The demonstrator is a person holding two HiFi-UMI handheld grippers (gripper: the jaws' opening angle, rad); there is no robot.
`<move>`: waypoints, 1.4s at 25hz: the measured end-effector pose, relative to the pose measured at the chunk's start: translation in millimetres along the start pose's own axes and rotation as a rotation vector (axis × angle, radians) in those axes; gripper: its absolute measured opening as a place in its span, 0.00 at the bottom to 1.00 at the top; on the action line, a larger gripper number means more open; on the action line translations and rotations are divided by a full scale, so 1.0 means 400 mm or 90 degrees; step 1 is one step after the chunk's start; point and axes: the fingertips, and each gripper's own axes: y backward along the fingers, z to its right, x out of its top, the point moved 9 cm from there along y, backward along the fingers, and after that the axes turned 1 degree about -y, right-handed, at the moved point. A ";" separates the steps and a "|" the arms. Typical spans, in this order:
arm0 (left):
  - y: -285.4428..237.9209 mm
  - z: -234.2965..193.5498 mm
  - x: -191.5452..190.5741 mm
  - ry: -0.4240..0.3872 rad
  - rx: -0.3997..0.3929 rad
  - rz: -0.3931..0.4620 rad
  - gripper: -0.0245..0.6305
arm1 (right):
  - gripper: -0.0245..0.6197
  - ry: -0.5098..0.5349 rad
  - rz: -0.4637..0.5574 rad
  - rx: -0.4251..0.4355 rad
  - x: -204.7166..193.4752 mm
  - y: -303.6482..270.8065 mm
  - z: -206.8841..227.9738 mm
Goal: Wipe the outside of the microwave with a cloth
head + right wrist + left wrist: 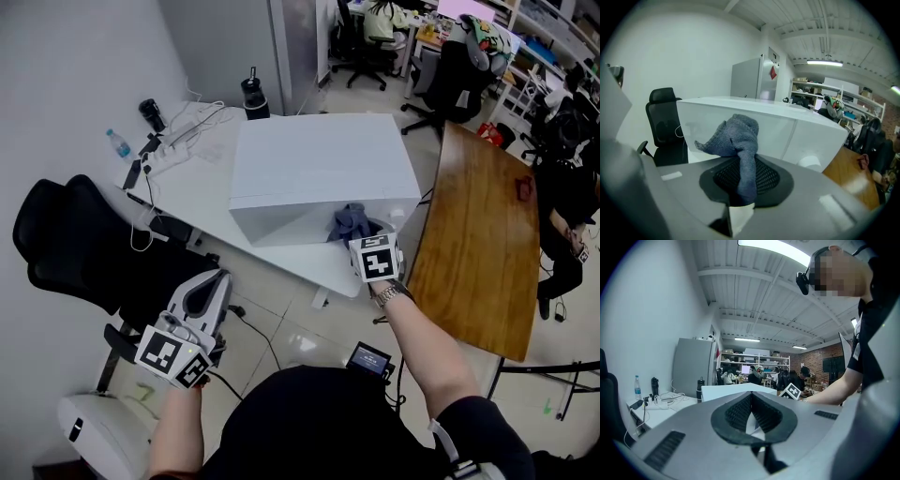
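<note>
1. Looking down through the head view, I find the microwave [323, 173] standing on the white table [202, 211]. My right arm is stretched forward with the wrist tipped down. It puts the right gripper [367, 244] at the lower right of the casing's near face, with the grey cloth [352, 222] bunched ahead of it. The cloth and the marker cube [377, 258] cover this gripper's fingertips. My left hand hangs low and well apart from the table, and the left gripper [217, 281] points level beside a black chair [66, 234].

2. In the left gripper view, the left gripper [751, 401] has its jaws closed tip to tip with nothing between them. The microwave [729, 391] shows beyond, its lower part cut off by the gripper body. My right forearm [834, 392] reaches in from the right.

3. In the right gripper view, the right gripper [743, 176] is clamped on the cloth [738, 140], which stands up out of the pads and flops left. The microwave [797, 133] fills the background just behind it. I cannot tell whether the cloth touches the casing.
</note>
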 end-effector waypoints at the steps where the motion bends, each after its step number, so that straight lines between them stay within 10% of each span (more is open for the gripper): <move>1: -0.008 0.010 0.002 0.000 -0.001 -0.001 0.04 | 0.14 -0.002 0.000 -0.003 -0.003 0.006 0.015; 35: -0.180 0.343 0.003 -0.002 -0.014 -0.010 0.04 | 0.14 -0.007 0.039 -0.017 -0.103 0.215 0.342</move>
